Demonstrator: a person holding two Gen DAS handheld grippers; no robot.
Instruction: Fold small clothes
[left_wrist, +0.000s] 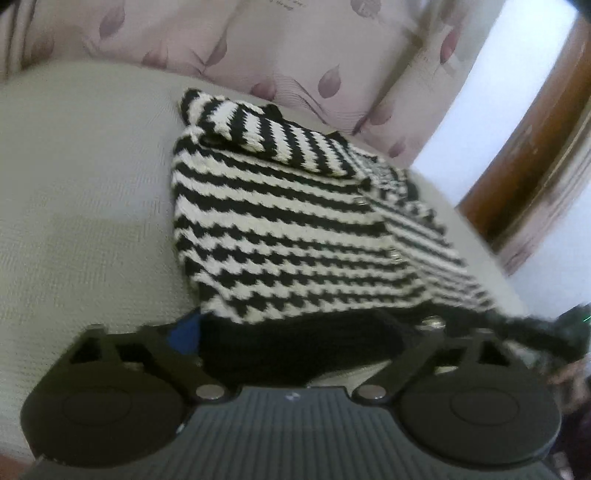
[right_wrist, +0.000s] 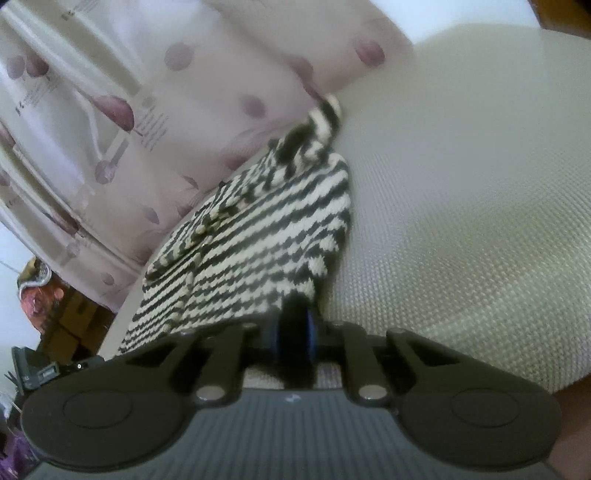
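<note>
Sweater (left_wrist: 280, 221) is lying on the cream mattress (left_wrist: 85, 206), one sleeve already folded across — I'm pinching its hem in the right gripper (right_wrist: 293, 332), left gripper (left_wrist: 295, 332) jaws wide; more folding remaining.

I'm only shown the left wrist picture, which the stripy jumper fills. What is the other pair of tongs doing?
Observer: The right tongs are shut on the black hem of the jumper, pinching it between the blue pads.
Operator: And what lies beyond the jumper on that side?
Observer: Past its far edge, below the curtain, stand what look like brown boxes.
</note>
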